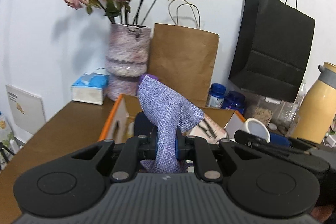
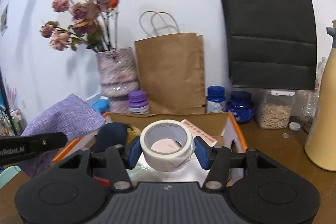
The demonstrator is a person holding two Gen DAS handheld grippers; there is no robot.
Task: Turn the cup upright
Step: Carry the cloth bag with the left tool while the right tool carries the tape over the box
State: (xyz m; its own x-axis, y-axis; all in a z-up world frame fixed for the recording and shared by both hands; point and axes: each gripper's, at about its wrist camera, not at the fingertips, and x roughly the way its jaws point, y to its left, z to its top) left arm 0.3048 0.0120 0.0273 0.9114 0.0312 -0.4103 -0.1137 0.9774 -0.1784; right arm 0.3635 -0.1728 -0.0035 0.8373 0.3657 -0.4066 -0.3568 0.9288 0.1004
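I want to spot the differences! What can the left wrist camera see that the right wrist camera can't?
Only the left wrist view shows the left gripper shut on the purple cloth, and the whole tissue box.

Only the right wrist view shows the right gripper shut on the roll of tape, and the purple-lidded jar.

Both show the vase of dried roses, brown paper bag and black bag.

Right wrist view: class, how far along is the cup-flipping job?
Done: nothing; no upright cup shows. In hand: the left gripper is shut on a purple cloth, the right gripper grips a tape roll above the box. Left: finding and flipping the cup.
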